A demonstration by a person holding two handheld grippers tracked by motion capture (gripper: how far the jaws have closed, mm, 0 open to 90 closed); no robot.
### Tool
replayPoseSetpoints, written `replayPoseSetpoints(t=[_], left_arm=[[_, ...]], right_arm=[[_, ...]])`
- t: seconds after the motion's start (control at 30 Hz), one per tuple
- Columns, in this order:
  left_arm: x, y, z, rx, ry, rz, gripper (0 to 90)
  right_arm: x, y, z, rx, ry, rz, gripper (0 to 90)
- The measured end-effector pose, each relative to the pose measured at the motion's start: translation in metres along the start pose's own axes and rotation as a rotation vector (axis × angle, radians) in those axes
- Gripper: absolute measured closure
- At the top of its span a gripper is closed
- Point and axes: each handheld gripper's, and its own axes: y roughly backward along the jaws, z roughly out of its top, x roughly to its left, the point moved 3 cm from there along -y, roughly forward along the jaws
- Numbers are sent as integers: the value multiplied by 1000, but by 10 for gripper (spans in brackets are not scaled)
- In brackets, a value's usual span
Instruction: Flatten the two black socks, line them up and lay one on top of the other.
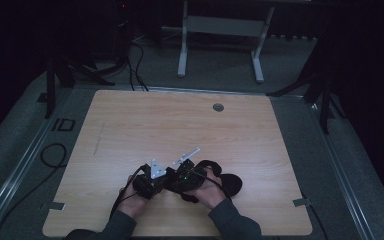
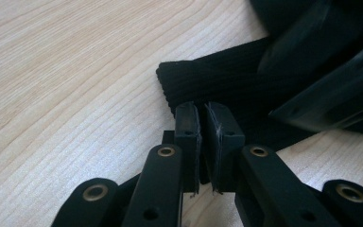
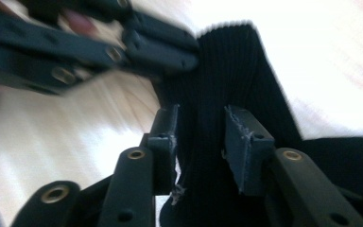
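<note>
A black ribbed knit cloth point(image 1: 228, 183) lies near the front edge of the wooden table point(image 1: 180, 125), just right of both hands. My left gripper point(image 2: 202, 111) pinches the corner of the cloth's ribbed cuff point(image 2: 227, 85) between almost closed pads. My right gripper point(image 3: 201, 118) straddles the same cuff point(image 3: 227, 66); its pads stand apart from the fabric on both sides. In the high view the left gripper point(image 1: 152, 182) and right gripper point(image 1: 190, 177) sit close together, bodies nearly touching. The right gripper's blurred jaws cross the upper right of the left gripper view.
A round cable hole point(image 1: 218, 107) sits near the table's far edge. Behind the table stands a white metal frame point(image 1: 220, 30). Black cables point(image 1: 55, 155) trail on the grey floor at the left. Dark stands flank the table on both sides.
</note>
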Motion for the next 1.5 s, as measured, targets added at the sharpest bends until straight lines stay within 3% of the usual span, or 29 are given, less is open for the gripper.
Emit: replayPoseSetpoints(t=[0.03,0.07,0.17,0.23,0.27,0.33,0.37,0.43,0.5,0.67,0.8,1.1,1.3,1.33,1.4,1.5], left_arm=[[0,0,0,0,0,0,843],[0,0,0,3,-2,-4,843],[1,0,-1,2,-1,-11,843],[1,0,0,3,-3,-13,843],[1,0,0,2,-3,-13,842],[1,0,-1,4,-8,-12,842],[1,0,-1,4,-8,-12,843],[1,0,0,6,-8,-12,843],[1,0,-1,6,-6,-15,843],[-2,0,-1,3,-18,1,843],[-1,0,-1,0,-12,-4,843],[-2,1,-2,-4,-8,-3,843],[-2,1,-3,-5,-6,-1,843],[-2,1,-3,-7,-2,-2,842],[-2,1,-3,-8,-1,-3,842],[-3,1,-3,-8,0,-1,842]], right_arm=[[0,0,0,0,0,0,639],[-5,12,3,-37,-5,-1,624],[-23,33,6,-82,-24,-38,617],[-28,39,6,-86,-40,-64,616],[-41,49,4,-85,-42,-131,613],[-52,57,-1,-70,-27,-228,611],[-57,60,-4,-64,-29,-257,611],[-63,63,-7,-63,-40,-262,612],[-79,66,-18,-57,-77,-281,612],[-104,56,-32,-42,-141,-274,584],[-114,45,-36,-47,-183,-261,580],[-115,28,-35,-10,-164,-270,578],[-114,26,-36,-4,-187,-251,686],[-113,25,-35,-5,-197,-227,752],[-113,25,-35,-3,-202,-214,792],[-111,25,-34,1,-188,-218,830]])
